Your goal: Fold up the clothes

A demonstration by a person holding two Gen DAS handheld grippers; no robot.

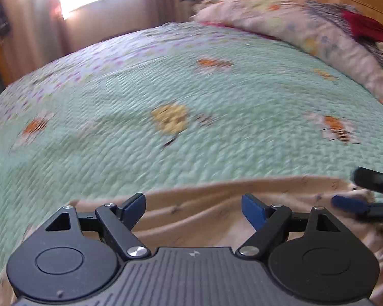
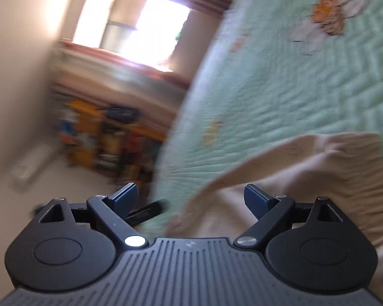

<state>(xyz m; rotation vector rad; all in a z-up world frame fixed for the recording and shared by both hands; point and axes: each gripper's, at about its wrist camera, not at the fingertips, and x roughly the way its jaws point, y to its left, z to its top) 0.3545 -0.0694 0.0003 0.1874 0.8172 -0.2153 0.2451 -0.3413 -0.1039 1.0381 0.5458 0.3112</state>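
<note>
Rumpled beige cloth garment on mint quilted bedspread lies just beneath both spread-jawed, empty grippers, left gripper and right gripper.

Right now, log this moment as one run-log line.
left tool: open, over beige garment | right tool: open, at garment edge | garment: rumpled on green quilt, unfolded | both views motion-blurred
</note>
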